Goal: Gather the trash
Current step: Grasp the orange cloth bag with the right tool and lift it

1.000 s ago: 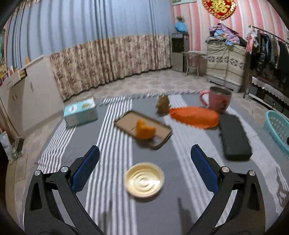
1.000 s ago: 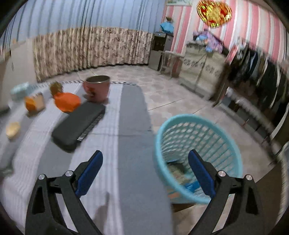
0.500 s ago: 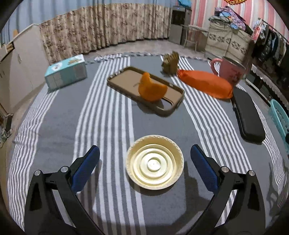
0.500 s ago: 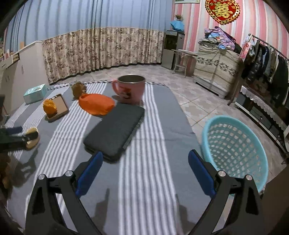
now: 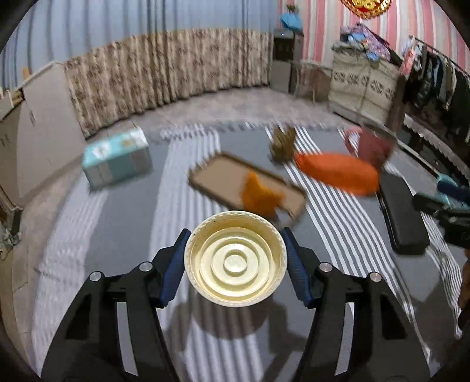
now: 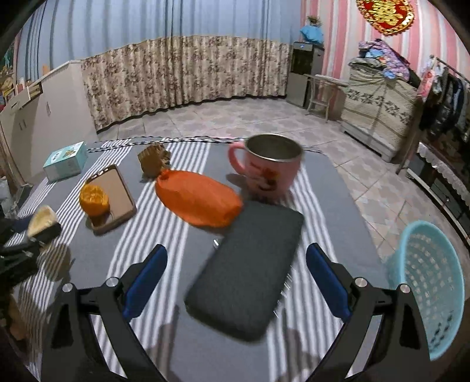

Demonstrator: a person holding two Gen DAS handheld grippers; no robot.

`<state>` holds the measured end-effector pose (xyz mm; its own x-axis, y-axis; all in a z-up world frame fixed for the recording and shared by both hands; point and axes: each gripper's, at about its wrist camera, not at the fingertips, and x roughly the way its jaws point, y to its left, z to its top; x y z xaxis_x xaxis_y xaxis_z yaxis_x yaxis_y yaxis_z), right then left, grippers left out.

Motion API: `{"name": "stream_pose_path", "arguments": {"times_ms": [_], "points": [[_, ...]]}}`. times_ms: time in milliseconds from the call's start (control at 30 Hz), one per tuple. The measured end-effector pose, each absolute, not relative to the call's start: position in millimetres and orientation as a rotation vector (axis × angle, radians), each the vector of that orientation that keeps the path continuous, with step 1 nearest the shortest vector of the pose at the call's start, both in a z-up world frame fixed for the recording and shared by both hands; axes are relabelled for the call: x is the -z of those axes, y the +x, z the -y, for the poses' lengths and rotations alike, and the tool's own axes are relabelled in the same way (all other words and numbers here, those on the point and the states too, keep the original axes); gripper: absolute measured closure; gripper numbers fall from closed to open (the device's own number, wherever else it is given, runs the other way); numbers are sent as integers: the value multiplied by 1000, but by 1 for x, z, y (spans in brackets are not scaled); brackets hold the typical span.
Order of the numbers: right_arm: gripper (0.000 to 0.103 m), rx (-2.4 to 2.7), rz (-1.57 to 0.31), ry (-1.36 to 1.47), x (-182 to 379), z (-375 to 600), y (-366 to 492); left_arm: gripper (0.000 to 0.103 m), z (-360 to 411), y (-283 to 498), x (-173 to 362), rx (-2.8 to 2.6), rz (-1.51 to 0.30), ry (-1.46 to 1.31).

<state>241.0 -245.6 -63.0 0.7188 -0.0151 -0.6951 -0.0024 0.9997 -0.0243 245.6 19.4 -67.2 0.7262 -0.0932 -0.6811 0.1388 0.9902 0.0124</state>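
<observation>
Striped grey-and-white cloth (image 6: 188,235) over the whole table, woven and flat. At the right wrist view's 4 o'clock, off the table edge, a round turquoise plastic basket (image 6: 431,282) with lattice walls. At centre, a dark grey rectangular case (image 6: 249,270) with rounded corners and a matte fabric-like face. Toward 12 o'clock from it, a pink mug (image 6: 270,173) with a metal lining and a red printed figure, its writing unreadable. At 11 o'clock, a smooth orange pouch (image 6: 199,199), oblong and soft. Farther toward 10 o'clock, a brown phone-like slab (image 6: 117,188) with a rounded rim, bearing a crinkled orange peel (image 6: 94,199). Beyond, a small crumpled brown paper lump (image 6: 154,160) and a light-blue carton (image 6: 66,160) with print too small to read. On the striped pink wall at 1 o'clock, a red-and-gold round ornament (image 6: 384,14) with a gold character.

Left gripper (image 5: 235,258) closing around the shallow cream-yellow plastic lid (image 5: 235,258), round with concentric rings and a fluted rim; blue pads at the rim at 9 and 3 o'clock, lid apparently clear of the cloth, shadow beneath. Right gripper (image 6: 236,279) wide apart, nothing between the blue pads, above the grey case.
</observation>
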Motion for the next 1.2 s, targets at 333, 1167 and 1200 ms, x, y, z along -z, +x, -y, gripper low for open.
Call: {"name": "stream_pose_path", "arguments": {"times_ms": [333,1167,1200], "points": [[10,-49,-846,-205,88,206,321,43,-47,271,29,72,-615,50],[96,-235,-808,-75,74,233,287,43,-11,248,18,77,-583,131],[96,-231,-801,-71,71,237,281,43,-10,246,16,81,-581,126]]}}
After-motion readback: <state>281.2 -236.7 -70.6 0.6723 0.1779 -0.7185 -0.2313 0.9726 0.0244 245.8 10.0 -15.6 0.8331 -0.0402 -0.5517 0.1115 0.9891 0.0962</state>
